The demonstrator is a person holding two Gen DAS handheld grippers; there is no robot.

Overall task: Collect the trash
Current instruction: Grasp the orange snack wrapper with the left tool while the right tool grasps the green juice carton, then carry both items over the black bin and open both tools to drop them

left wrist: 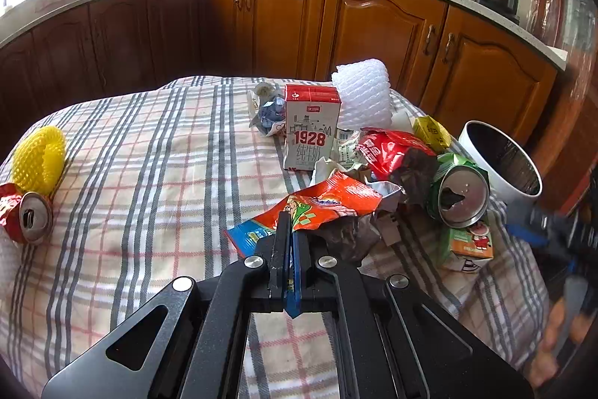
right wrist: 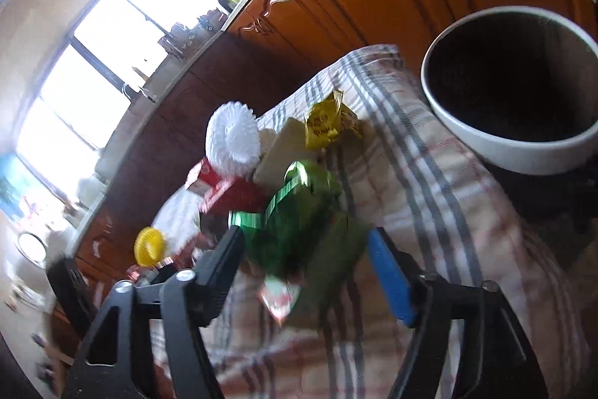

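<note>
Trash lies in a heap on a plaid-covered table [left wrist: 149, 144]. My left gripper [left wrist: 289, 223] is shut, its tips at the near edge of an orange-and-blue snack wrapper [left wrist: 317, 208]; whether it pinches the wrapper I cannot tell. Behind stand a white "1928" milk carton [left wrist: 312, 129], a red bag [left wrist: 392, 148] and a crushed green can [left wrist: 458, 191]. My right gripper [right wrist: 302, 238] is open, its fingers on either side of the green can [right wrist: 299, 223], blurred by motion. A white bin [left wrist: 501, 161] stands at the table's right edge; it also shows in the right wrist view [right wrist: 523, 88].
A yellow foam net [left wrist: 39, 157] and a red can [left wrist: 26, 217] lie at the table's left edge. A white foam net [left wrist: 362, 92], a yellow packet [left wrist: 431, 131] and an orange juice box [left wrist: 469, 243] sit in the heap. Wooden kitchen cabinets [left wrist: 284, 25] stand behind.
</note>
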